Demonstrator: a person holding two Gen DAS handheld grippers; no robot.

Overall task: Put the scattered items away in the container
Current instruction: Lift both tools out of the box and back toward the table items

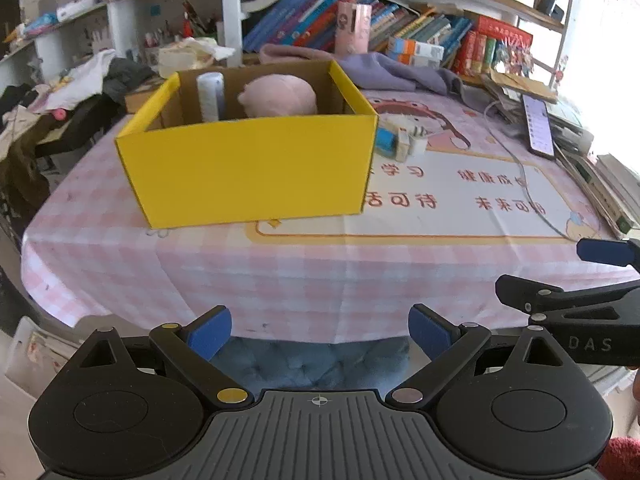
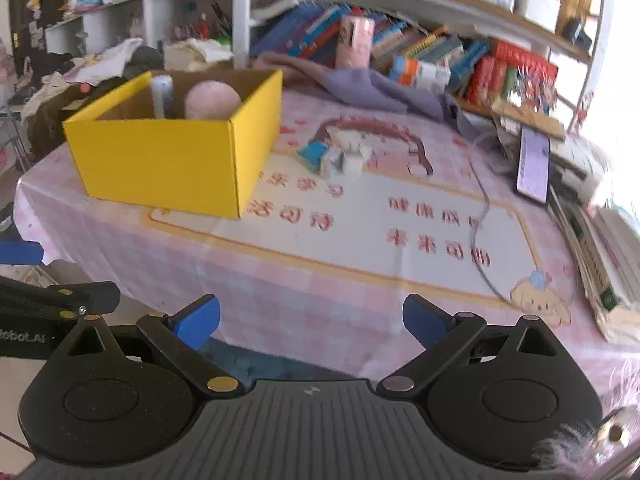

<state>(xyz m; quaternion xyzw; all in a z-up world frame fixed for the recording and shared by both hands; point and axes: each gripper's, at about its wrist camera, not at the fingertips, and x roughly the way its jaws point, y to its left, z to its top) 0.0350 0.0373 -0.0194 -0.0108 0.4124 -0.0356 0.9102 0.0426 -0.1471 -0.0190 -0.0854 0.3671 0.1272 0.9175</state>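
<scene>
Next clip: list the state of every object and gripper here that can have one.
Left gripper: open, empty.
Right gripper: open, empty.
Yellow box: open-topped, upright.
Pink plush: inside the box.
White tube: upright in the box.
Blue-and-white packet: on the tablecloth beside the box.
White plug: on the tablecloth.
Phone: screen lit.

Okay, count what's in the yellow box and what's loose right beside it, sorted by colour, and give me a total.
In the yellow box:
Pink: 1, round soft item
White: 1, upright tube
Loose beside the box:
Blue and white: 1, small carton
White: 1, plug adapter
Total: 4
</scene>
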